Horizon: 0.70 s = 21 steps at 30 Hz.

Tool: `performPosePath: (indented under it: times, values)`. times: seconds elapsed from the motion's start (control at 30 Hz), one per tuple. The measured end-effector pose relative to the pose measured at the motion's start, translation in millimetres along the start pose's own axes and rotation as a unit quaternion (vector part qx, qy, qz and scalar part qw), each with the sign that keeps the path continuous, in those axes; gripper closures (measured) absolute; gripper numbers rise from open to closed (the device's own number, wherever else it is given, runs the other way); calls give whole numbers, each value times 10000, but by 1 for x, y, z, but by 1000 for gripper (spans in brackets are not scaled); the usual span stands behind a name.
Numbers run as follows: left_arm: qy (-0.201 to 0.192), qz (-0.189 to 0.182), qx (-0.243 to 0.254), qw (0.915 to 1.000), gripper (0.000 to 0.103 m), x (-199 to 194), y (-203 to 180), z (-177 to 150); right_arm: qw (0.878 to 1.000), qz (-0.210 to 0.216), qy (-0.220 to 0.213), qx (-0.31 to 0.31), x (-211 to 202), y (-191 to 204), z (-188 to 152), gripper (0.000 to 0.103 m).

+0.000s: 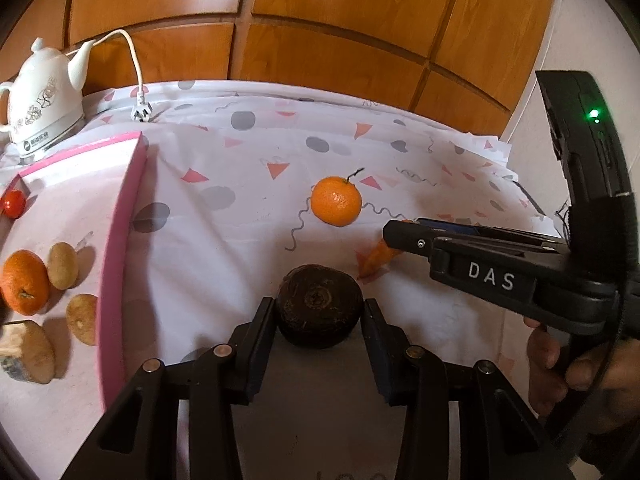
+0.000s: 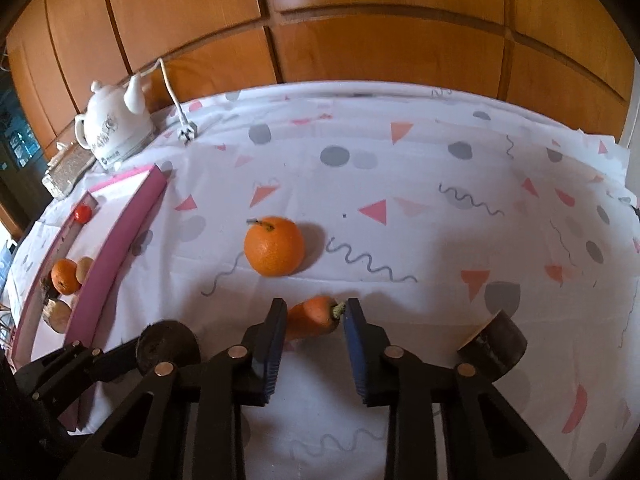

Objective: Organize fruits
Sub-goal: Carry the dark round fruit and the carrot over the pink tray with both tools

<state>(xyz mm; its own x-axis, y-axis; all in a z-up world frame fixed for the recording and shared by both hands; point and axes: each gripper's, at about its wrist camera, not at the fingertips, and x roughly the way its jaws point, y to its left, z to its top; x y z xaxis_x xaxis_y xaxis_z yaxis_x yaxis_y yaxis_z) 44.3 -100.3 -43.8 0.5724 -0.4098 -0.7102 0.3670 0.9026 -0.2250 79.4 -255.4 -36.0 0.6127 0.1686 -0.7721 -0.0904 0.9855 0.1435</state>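
Pink tray [image 1: 120,248]: orange [image 1: 25,282], tomato [image 1: 14,203], potatoes [image 1: 63,265]. Left fingers [image 1: 264,320] flanking dark root [image 1: 319,306], right fingers [image 2: 276,320] flanking carrot [image 2: 312,317], all released.

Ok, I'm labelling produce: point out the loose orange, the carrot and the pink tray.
loose orange [image 2: 274,246], right wrist view, middle of its peel.
carrot [image 2: 311,317], right wrist view, mid-body.
pink tray [image 1: 120,240], left wrist view, its near side wall.

Low wrist views, perhaps sharing orange [image 1: 336,201].
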Motion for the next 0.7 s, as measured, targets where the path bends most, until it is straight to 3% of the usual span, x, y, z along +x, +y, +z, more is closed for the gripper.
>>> performPosePath:
  times: [0.1, 0.4, 0.7]
  values:
    - [-90, -1, 5, 10000, 60, -9, 1, 1, 9999, 16, -119, -66, -6, 3, 2, 81]
    - [-251, 19, -45, 9997, 60, -28, 3, 6, 9991, -76, -323, -278, -25, 9, 6, 81]
    - [-450, 301, -283, 9981, 60, -60, 17, 14, 9981, -13, -501, -371, -42, 20, 9, 83]
